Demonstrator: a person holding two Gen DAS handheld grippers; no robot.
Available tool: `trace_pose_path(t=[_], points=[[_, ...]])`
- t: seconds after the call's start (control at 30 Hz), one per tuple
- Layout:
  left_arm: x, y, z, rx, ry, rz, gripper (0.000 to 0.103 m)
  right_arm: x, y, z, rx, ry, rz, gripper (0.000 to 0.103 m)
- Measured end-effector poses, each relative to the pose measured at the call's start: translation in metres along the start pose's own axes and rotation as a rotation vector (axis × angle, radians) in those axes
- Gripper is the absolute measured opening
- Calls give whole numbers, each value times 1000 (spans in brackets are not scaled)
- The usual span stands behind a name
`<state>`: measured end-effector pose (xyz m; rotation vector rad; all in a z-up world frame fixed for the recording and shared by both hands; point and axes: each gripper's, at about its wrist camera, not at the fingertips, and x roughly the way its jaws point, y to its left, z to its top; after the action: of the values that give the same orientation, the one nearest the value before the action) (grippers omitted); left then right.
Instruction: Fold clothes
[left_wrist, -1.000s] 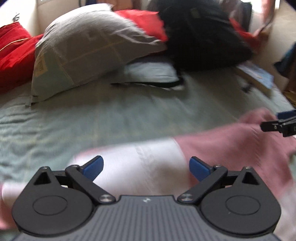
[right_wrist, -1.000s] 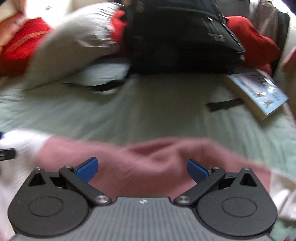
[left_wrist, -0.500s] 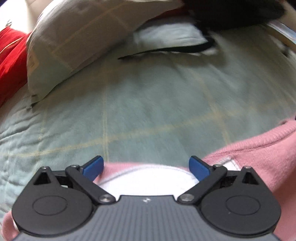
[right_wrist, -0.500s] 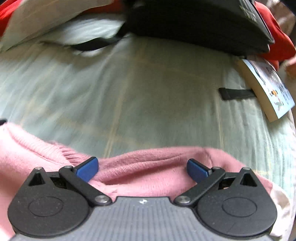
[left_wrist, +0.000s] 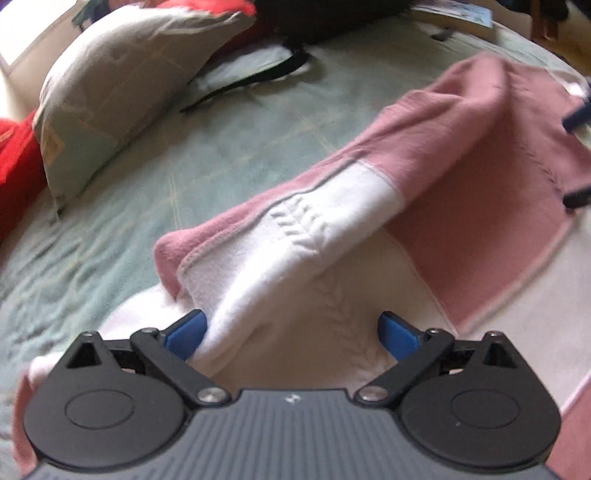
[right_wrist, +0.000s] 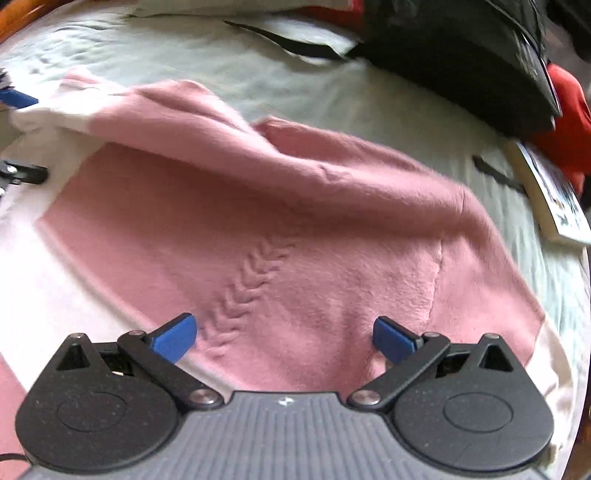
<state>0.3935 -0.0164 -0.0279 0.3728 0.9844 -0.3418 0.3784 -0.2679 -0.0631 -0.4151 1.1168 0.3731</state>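
A pink and white knitted sweater (left_wrist: 461, 155) lies spread on the pale green bedspread (left_wrist: 192, 166). Its far part is folded back toward me, forming a thick roll of pink and white cloth (left_wrist: 295, 221). My left gripper (left_wrist: 291, 332) stands open just above the white part, and its left blue fingertip touches the folded edge. In the right wrist view the same sweater (right_wrist: 295, 229) fills the middle, with a braided stitch pattern. My right gripper (right_wrist: 284, 338) hovers open over the pink panel, holding nothing.
A grey-green pillow (left_wrist: 122, 74) and red cushions (left_wrist: 14, 162) lie at the far left. A black bag (right_wrist: 461, 55) sits at the head of the bed, its strap (right_wrist: 291, 44) on the sheet. A book (right_wrist: 550, 199) lies at the right edge.
Both grippers have pulled back and risen. The sweater's far edge, held low half a second ago, now lies folded over onto the body, and more of the garment is in view.
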Motion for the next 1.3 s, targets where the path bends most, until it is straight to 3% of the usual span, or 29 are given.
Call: trace_pose_path(t=[0.17,0.3,0.4,0.53,0.67,0.97,1.13,1.3], points=[[-19,2,2,3,-50,-17,99,-21,-14,33,25,-101,10,103],[-1,31,42,-126,-81,-3,99,-4,-52,80,187,-134,20,103],[36,47,62,-214,-2,25,98,29,-78,112,326,-92,12,103],[72,46,56,-204,99,95,98,84,-97,141,427,8,-69,103],[70,33,32,-148,107,81,98,94,-81,128,336,72,-76,103],[25,18,-15,-103,53,21,99,18,-36,46,169,40,-4,103],[8,3,-50,-47,52,40,99,11,-1,-7,66,71,-1,103],[-11,-1,-63,-45,40,36,99,-9,7,-17,17,3,35,103]])
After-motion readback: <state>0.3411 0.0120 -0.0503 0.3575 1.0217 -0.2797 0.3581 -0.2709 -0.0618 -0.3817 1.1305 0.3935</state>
